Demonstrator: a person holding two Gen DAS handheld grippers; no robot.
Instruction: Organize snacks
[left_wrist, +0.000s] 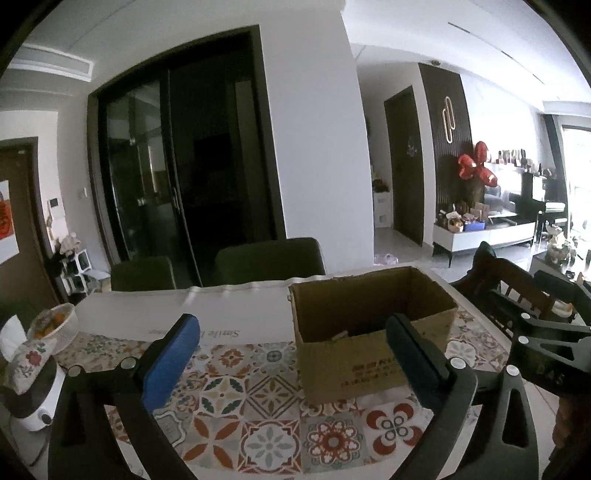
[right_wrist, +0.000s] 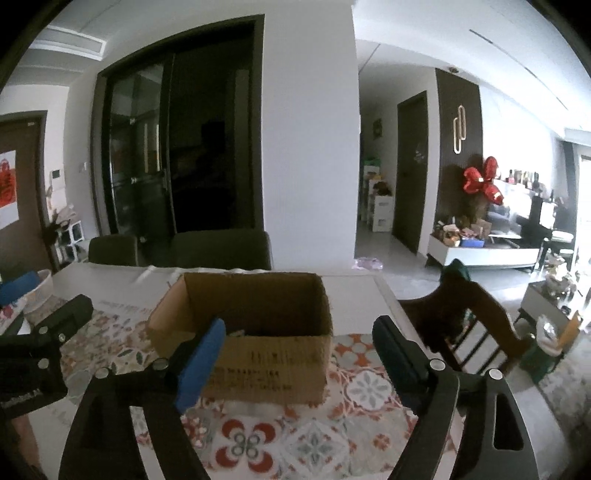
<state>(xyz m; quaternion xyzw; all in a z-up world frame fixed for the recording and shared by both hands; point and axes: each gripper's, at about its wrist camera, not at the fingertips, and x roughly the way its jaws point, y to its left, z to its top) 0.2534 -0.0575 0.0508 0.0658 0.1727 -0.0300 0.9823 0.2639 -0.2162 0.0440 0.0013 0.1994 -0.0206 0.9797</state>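
Observation:
An open brown cardboard box (left_wrist: 373, 332) stands on the patterned tablecloth (left_wrist: 258, 398); it also shows in the right wrist view (right_wrist: 258, 354). Something small and pale lies inside it, mostly hidden by the box wall. My left gripper (left_wrist: 295, 332) is open and empty, held above the table just left of the box front. My right gripper (right_wrist: 299, 336) is open and empty, its blue-padded fingers (right_wrist: 201, 362) straddling the near wall of the box. The right gripper's body (left_wrist: 546, 354) shows at the right in the left wrist view. No loose snacks show on the table.
A white basket (left_wrist: 55, 325) of orange items and a floral tissue pouch (left_wrist: 29, 358) on a white appliance sit at the table's left end. Dark chairs (left_wrist: 266, 258) stand behind the table; a wooden chair (right_wrist: 469, 321) stands at its right.

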